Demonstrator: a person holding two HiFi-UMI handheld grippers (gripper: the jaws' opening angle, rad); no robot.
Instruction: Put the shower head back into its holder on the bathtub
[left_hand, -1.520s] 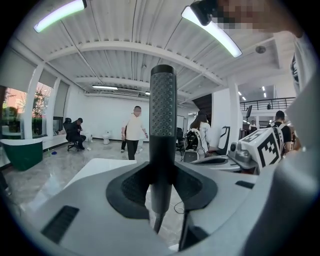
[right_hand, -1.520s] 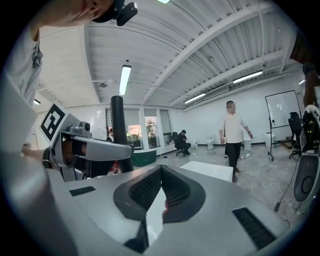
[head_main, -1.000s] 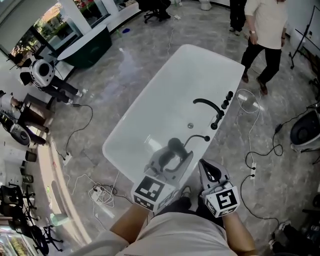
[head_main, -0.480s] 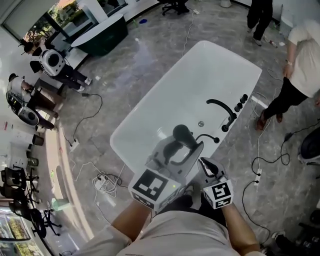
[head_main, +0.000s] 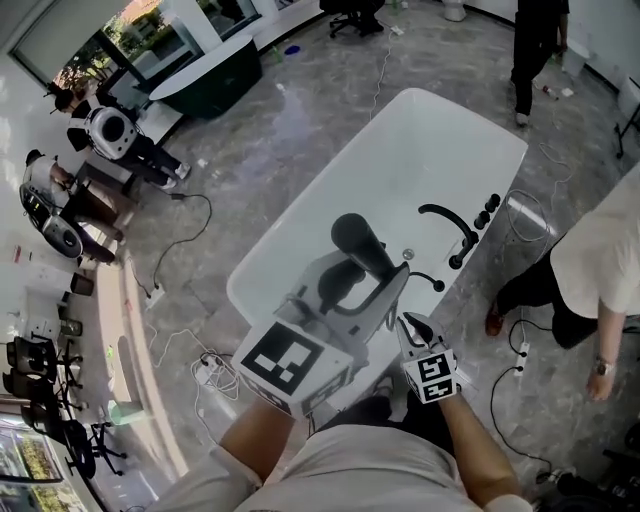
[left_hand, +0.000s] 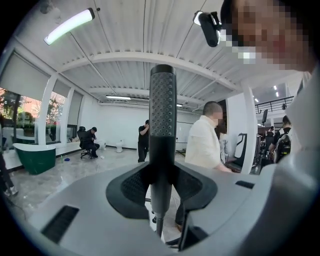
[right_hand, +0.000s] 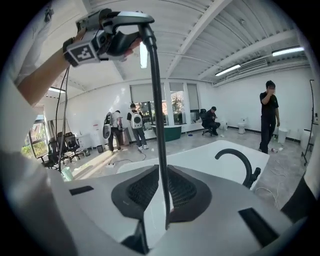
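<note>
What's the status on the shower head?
Left hand-held gripper shut on shower head, held over bathtub. Right hand-held gripper shut on hose. Not in holder yet. Person standing beside faucet.

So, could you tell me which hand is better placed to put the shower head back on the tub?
Left, I'd say: the left tongs clamp the shower head itself, while the right tongs only hold the hose below it.

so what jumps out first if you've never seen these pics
The black shower head, clamped in the left gripper, fills the middle of the head view. Below it lies the white bathtub with its black faucet, and the hose runs between the jaws of the right gripper.
</note>
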